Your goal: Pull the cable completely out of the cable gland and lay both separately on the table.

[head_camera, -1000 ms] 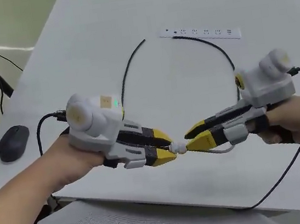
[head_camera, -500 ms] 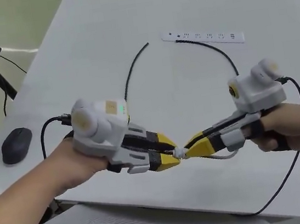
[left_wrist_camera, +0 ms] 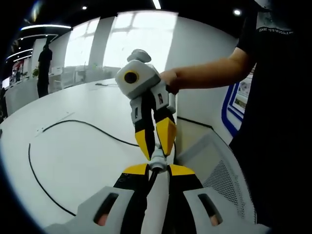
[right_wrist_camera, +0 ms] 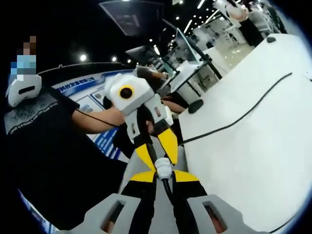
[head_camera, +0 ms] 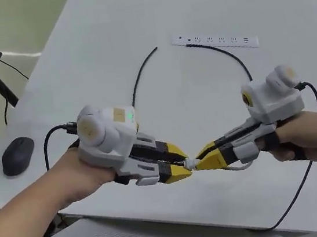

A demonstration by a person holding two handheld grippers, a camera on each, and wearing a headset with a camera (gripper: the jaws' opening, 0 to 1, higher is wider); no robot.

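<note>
Head view: small white cable gland (head_camera: 190, 163) pinched by left gripper (head_camera: 183, 168), its cable (head_camera: 241, 166) by right gripper (head_camera: 201, 155)

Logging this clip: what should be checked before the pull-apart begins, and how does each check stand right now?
1. Left gripper closed on the cable gland: ok, it appears so.
2. Right gripper closed on the cable: ok, apparently; slack loops beneath it.
3. Cable out of the gland: not ok; both grippers' tips meet at it.
4. How deep the cable sits inside the gland: cannot tell.
5. Table under the grippers for laying both down: ok; the black cord and power strip lie farther back.
</note>
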